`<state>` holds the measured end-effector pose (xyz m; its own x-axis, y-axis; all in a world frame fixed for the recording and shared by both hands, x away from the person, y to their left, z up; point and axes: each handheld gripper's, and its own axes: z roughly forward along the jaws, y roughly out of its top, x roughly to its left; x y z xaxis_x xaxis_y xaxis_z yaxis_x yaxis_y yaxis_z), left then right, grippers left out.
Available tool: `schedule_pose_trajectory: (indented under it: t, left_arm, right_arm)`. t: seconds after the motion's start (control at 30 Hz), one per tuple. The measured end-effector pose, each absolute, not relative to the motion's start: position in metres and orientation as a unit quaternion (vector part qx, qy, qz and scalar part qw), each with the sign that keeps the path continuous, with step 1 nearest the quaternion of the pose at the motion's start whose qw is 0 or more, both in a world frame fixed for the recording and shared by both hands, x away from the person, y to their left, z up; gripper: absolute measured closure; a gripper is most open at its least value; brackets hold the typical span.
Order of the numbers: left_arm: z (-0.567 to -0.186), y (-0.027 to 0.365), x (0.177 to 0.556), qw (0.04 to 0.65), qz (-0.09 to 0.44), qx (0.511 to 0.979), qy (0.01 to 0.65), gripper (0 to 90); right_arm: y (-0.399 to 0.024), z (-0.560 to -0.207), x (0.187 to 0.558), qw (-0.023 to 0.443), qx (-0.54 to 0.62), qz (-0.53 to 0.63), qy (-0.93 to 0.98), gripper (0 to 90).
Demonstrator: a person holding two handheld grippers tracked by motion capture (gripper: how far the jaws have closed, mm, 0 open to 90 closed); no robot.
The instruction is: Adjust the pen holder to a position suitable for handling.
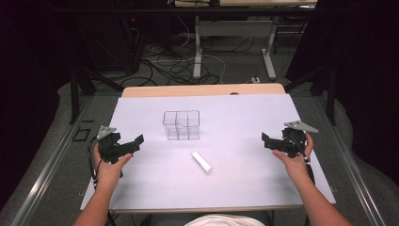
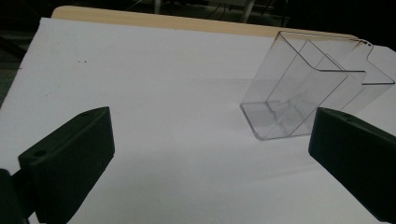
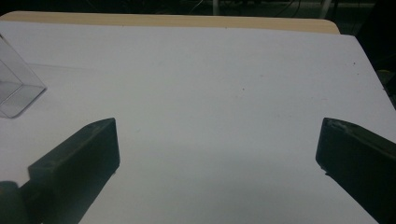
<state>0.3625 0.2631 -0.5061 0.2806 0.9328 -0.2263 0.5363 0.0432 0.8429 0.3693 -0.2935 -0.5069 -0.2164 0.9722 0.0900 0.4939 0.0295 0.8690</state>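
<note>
From where I stand, everything arranges itself around the clear plastic organizer (image 1: 181,125), a small divided box standing upright near the middle of the white table (image 1: 235,188).

Off to the left of the organizer and a little nearer the person, the left gripper (image 1: 136,142) is held above the table in the person's left hand (image 1: 109,165). Its jaws stand wide apart with nothing between them, and they point across toward the organizer. In the left gripper view the organizer (image 2: 308,93) sits ahead and to the right, just past the right-hand jaw, its inner dividers plain through the clear walls.

Just in front of the organizer, toward the person and slightly right, a short white cylinder (image 1: 201,162) lies flat on the table; it might be a tube or a stick of something, but it is too small to tell.

Well to the right of the organizer, the right gripper (image 1: 267,141) is held in the right hand (image 1: 295,159), jaws likewise spread wide and holding nothing. In the right gripper view a corner of the organizer (image 3: 16,88) shows at the far left.
</note>
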Motion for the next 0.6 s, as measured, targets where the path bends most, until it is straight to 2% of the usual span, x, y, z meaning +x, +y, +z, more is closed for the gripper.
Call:
schedule_pose_trajectory:
  t: [0.6]
  left_arm:
    - [-0.484,0.24,0.379,0.478,0.214,0.653,0.548,0.9]
  right_arm:
    - [-0.288,-0.512,0.366,0.281,0.552,0.407,0.671,0.0]
